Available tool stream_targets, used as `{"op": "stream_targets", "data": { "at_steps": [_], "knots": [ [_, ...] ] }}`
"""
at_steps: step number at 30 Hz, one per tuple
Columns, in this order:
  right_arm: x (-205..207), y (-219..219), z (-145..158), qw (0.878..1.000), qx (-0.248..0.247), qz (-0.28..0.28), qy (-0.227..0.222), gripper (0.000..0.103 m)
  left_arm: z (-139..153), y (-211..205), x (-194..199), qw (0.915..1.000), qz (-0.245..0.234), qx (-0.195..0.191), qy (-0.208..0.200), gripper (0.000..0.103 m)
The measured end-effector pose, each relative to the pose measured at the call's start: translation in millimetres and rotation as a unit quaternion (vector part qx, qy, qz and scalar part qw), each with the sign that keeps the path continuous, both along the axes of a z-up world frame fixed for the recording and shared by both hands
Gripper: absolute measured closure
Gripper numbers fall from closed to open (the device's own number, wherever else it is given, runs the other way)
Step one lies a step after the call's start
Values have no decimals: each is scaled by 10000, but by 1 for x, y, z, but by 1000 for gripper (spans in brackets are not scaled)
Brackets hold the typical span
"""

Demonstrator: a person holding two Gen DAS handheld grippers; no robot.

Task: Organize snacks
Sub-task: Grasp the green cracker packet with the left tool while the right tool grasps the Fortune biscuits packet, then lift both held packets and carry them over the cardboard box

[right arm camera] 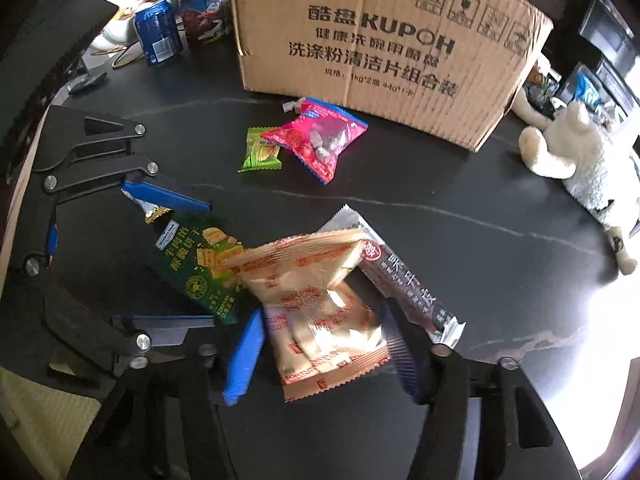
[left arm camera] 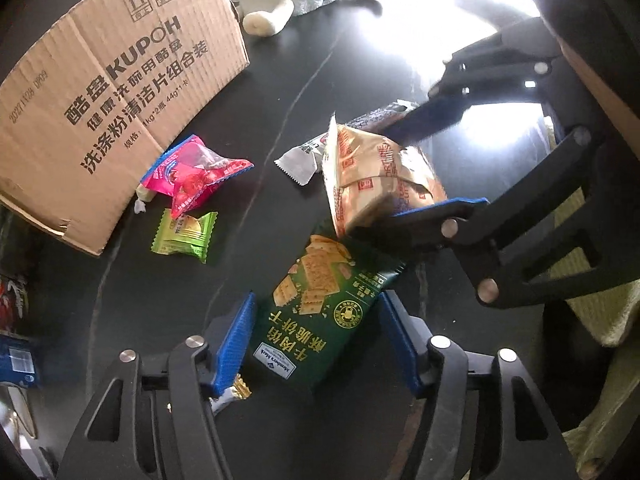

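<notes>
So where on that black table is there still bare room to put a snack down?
Bare table lies between the cardboard box, the plush toy and the dark bar. It is crowded nearer the tools: the green cracker pack, tan pack and bar overlap, and a pink bag and lime packet sit before the box.

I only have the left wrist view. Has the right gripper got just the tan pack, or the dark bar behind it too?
Observer: From the right wrist view, the right gripper has its pads against the two sides of the tan pack alone.
Operator: Where does the other one lie?
Observer: The dark bar lies flat along the pack's right side. Its near end is by the right-hand finger, outside the jaws as far as I can tell.
Operator: Anything else to sort that I can't make out?
Observer: A blue can stands just left of the cardboard box, with a blue carton beside it.
</notes>
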State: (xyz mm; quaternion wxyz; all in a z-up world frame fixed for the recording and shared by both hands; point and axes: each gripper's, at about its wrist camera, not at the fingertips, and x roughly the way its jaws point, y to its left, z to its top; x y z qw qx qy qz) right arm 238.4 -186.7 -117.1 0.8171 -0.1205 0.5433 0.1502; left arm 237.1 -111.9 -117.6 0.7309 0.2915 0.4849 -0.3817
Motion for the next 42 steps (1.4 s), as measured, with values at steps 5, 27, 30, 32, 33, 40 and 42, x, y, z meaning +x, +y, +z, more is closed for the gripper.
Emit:
{"op": "stream_targets", "data": {
  "at_steps": [5, 27, 30, 32, 33, 40, 42],
  "knots": [
    [-6, -2, 3, 9999, 40, -105, -112, 58, 2, 3, -4, 9999, 96, -106, 24, 55],
    [-28, -6, 10, 9967, 370, -571, -449, 59, 12, 59, -38, 9801, 1719, -954, 257, 72],
    [-31, -6, 10, 9960, 422, -650, -438, 59, 21, 62, -47, 9811, 1704, -911, 64, 61],
    [-31, -5, 10, 9948, 469, -791, -443, 59, 20, 61, -40, 9812, 1702, -905, 80, 60],
    [-31, -5, 10, 9940, 493, -861, -451, 59, 18, 58, -35, 9813, 1703, -893, 92, 60],
    [-31, 3, 8, 9898, 621, -1182, -496, 59, 10, 62, -19, 9825, 1725, -708, 1, 59],
    [-30, 3, 8, 9893, 614, -1222, -513, 59, 8, 61, -18, 9832, 1699, -666, 20, 57]
  ]
}}
